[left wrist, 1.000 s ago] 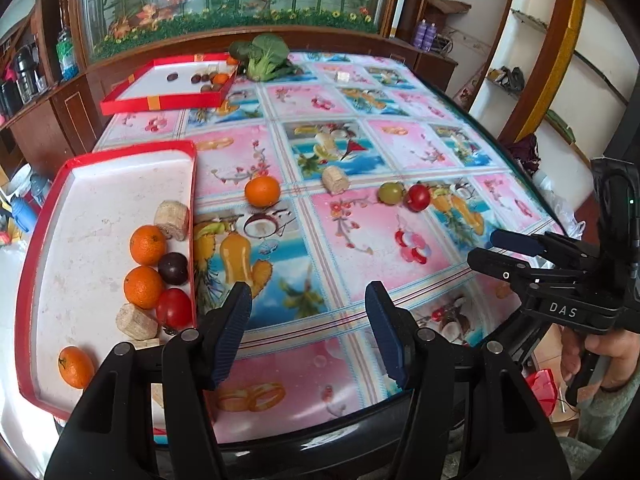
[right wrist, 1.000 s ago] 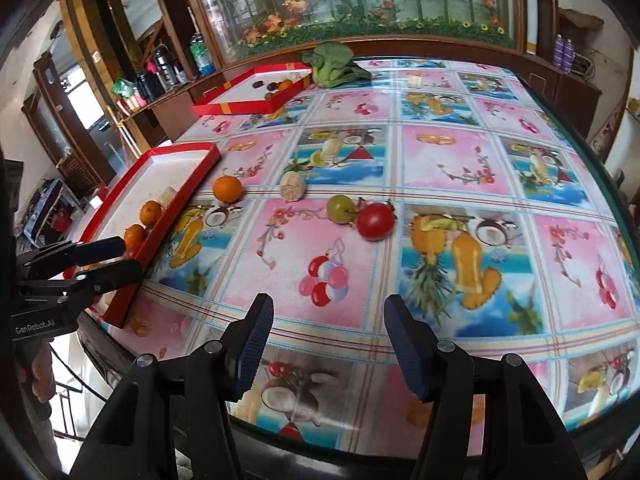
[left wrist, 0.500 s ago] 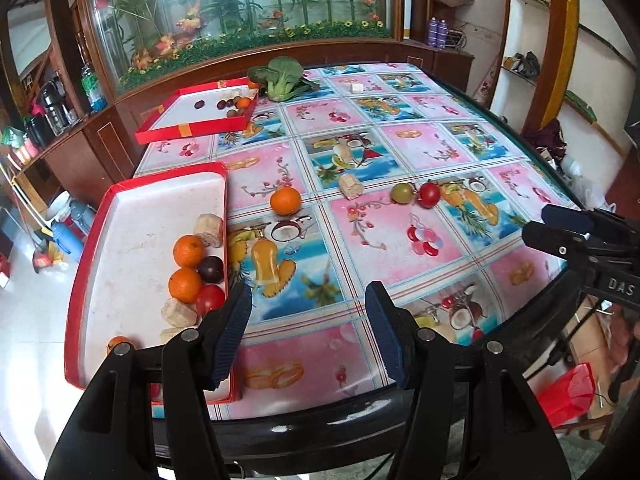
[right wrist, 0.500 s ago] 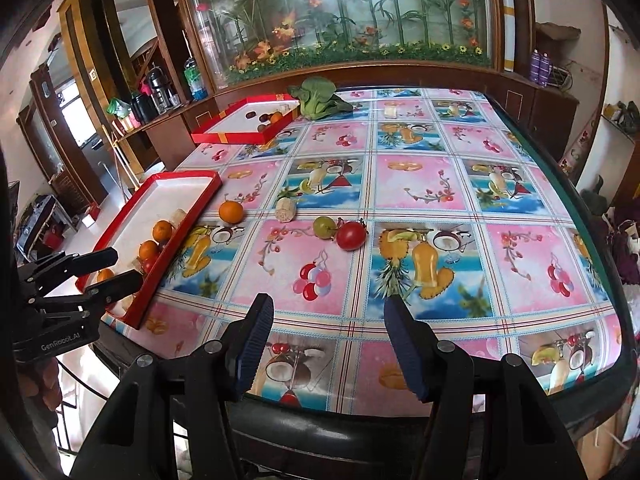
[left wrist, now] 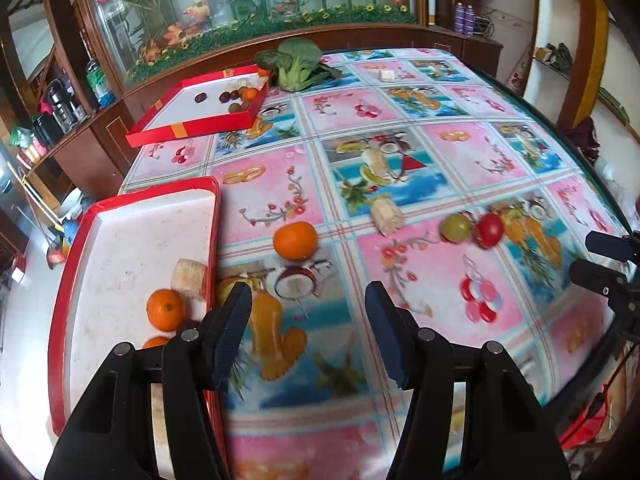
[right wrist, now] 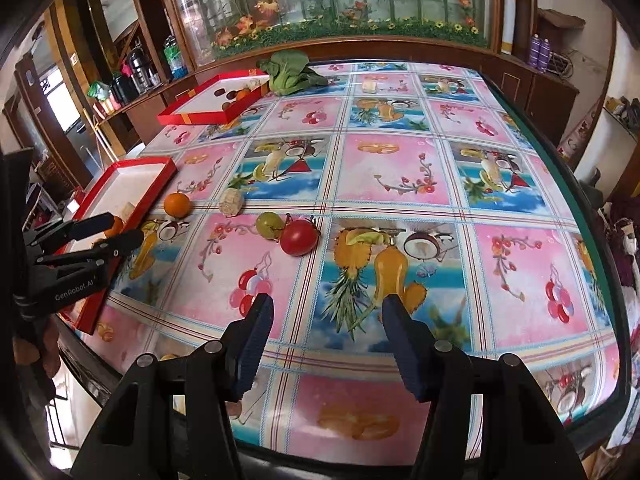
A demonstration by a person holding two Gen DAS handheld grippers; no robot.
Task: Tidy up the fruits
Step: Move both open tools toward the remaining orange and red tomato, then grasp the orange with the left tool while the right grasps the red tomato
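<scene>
Counts, both wrist views.

Trays: 2, both red-rimmed. Near tray point(left wrist: 136, 216), far tray point(left wrist: 188, 130).

Loose on the counter point(right wrist: 400, 184): 1 orange point(left wrist: 295, 240), 1 pale cut chunk point(left wrist: 386, 213), 1 green fruit point(left wrist: 456, 227), 1 tomato point(left wrist: 489, 230).

Near tray, visible part: 2 oranges, one whole point(left wrist: 165, 309), one half hidden behind the jaws; 1 pale chunk point(left wrist: 189, 280). Rest of the tray is hidden.

Far tray: several small dark fruits and 1 orange one; too small for an exact count.

Leafy greens: 1 bunch point(left wrist: 294, 64).

Small pale block at the far end: 1 point(left wrist: 387, 75).
</scene>
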